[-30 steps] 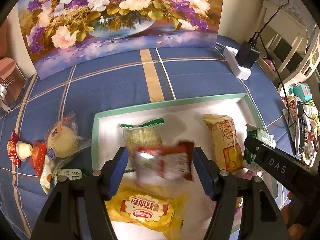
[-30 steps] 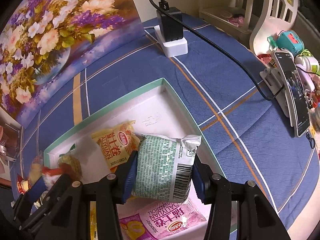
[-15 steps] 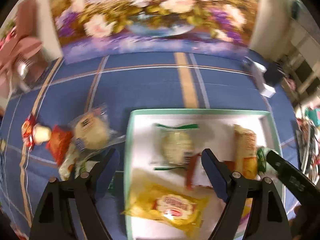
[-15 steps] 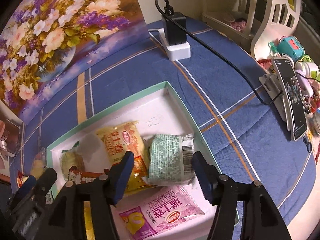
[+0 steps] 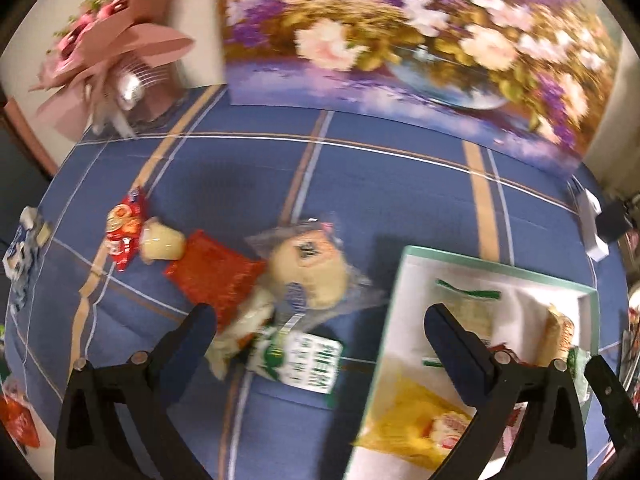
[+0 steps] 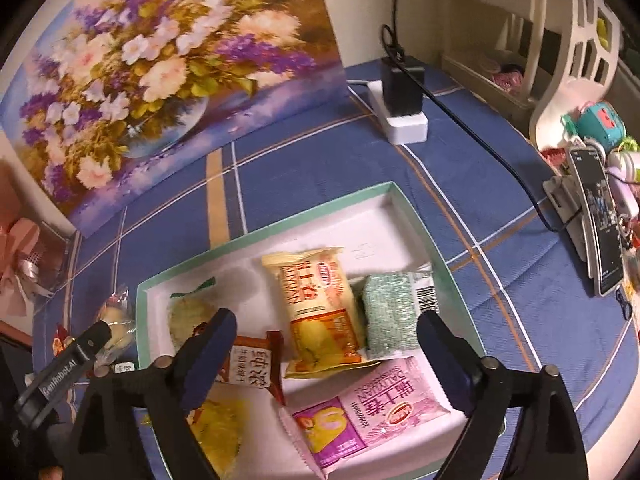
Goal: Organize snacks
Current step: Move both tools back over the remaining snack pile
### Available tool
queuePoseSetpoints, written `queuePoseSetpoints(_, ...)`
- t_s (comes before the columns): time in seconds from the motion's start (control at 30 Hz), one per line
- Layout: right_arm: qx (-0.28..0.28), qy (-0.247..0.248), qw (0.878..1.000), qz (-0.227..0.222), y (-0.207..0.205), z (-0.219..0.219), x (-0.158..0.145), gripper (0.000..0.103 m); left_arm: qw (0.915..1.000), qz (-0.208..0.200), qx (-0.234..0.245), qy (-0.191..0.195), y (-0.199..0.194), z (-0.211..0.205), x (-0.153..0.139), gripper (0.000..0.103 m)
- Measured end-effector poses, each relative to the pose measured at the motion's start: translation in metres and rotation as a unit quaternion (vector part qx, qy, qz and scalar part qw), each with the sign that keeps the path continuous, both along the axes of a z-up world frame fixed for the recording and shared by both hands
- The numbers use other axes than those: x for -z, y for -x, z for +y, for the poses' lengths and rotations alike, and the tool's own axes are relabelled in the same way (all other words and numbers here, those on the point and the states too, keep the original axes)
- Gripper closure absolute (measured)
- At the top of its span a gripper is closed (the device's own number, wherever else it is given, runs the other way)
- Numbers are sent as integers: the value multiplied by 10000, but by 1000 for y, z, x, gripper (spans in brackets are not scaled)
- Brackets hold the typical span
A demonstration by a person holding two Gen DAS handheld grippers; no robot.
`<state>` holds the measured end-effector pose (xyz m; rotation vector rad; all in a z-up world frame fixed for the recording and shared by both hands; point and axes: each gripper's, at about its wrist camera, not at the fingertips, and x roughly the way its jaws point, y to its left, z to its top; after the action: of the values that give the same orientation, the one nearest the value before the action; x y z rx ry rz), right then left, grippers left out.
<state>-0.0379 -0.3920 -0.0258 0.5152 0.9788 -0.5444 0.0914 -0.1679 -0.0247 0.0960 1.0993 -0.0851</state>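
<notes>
A white tray with a teal rim (image 6: 304,216) holds several snack packets. Among them are a green packet (image 6: 388,312), a yellow-orange one (image 6: 320,308), a pink one (image 6: 368,412) and a brown one (image 6: 252,368). My right gripper (image 6: 326,328) hovers over them, its jaws opening, the pads touching nothing. My left gripper (image 5: 320,316) is left of the tray (image 5: 492,266), its jaws opening with nothing gripped. Loose snacks lie on the cloth under it: a green-white packet (image 5: 308,360), a wrapped bun (image 5: 308,276), a red packet (image 5: 216,276) and a jelly cup (image 5: 162,242).
A floral painting (image 6: 160,60) stands at the back of the blue checked cloth. A power strip with a black charger (image 6: 400,96) and its cable lie behind the tray, and a phone on a stand (image 6: 596,216) to its right. A pink bouquet (image 5: 108,52) stands far left.
The left gripper let go of the brown packet in the tray, opened and swung left over the loose snacks. The right gripper released the green packet into the tray, opened and rose slightly.
</notes>
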Motion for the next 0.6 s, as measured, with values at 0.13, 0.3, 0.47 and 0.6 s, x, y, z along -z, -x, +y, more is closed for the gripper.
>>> queuePoseSetpoints(0.13, -82, 107, 9999, 20, -3, 11, -1, 1, 9998, -7, -203, -28, -5, 22, -2, 0)
queuePoseSetpoints(0.3, -275, 94, 9996, -7, -8, 27, 1, 0, 9989, -45, -443, -135, -9, 51, -6, 0)
queuePoseSetpoints(0.47, -375, 137, 9992, 1, -13, 40, 1, 0, 9973, -123, -667, -281, -12, 82, -13, 0)
queuePoseSetpoints(0.6, -547, 138, 9984, -21, -18, 52, -1, 0, 9959, -182, -821, -319, -14, 105, -21, 0)
